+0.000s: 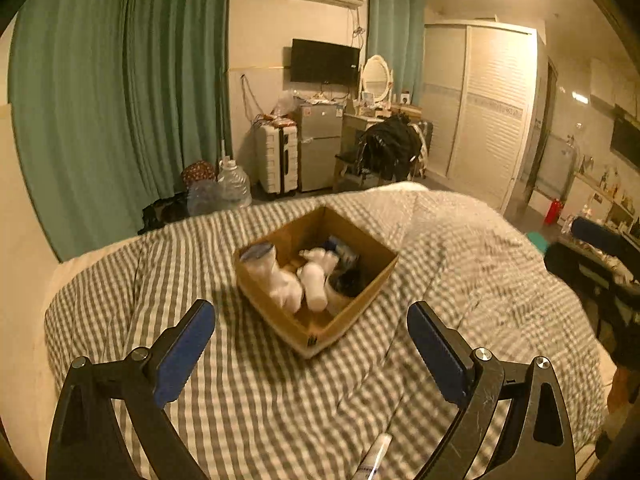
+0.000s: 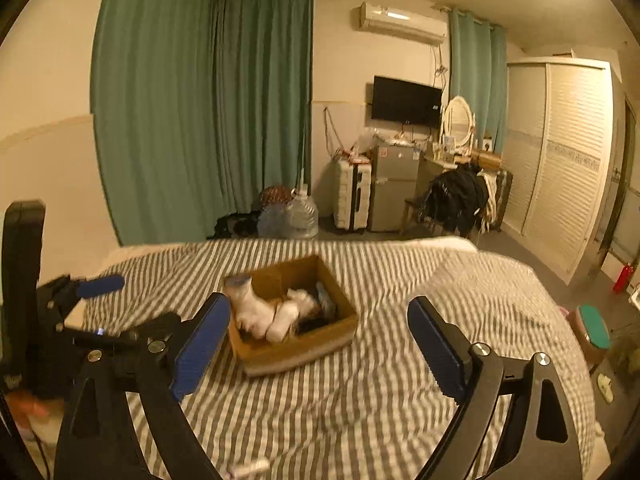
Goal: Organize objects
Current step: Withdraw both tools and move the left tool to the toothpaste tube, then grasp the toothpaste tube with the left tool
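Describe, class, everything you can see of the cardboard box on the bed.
The cardboard box is a shallow, open-topped tray of plain brown card with a small dark mark on its near corner. It sits flat on the grey-and-white checked bedcover, turned corner-on in the left wrist view. Inside lie white bottles, packed together with darker items. Neither tool touches it.

One cardboard box sits mid-bed, holding several white bottles too jumbled to count. One tube lies near. Two water jugs stand far left; one suitcase.
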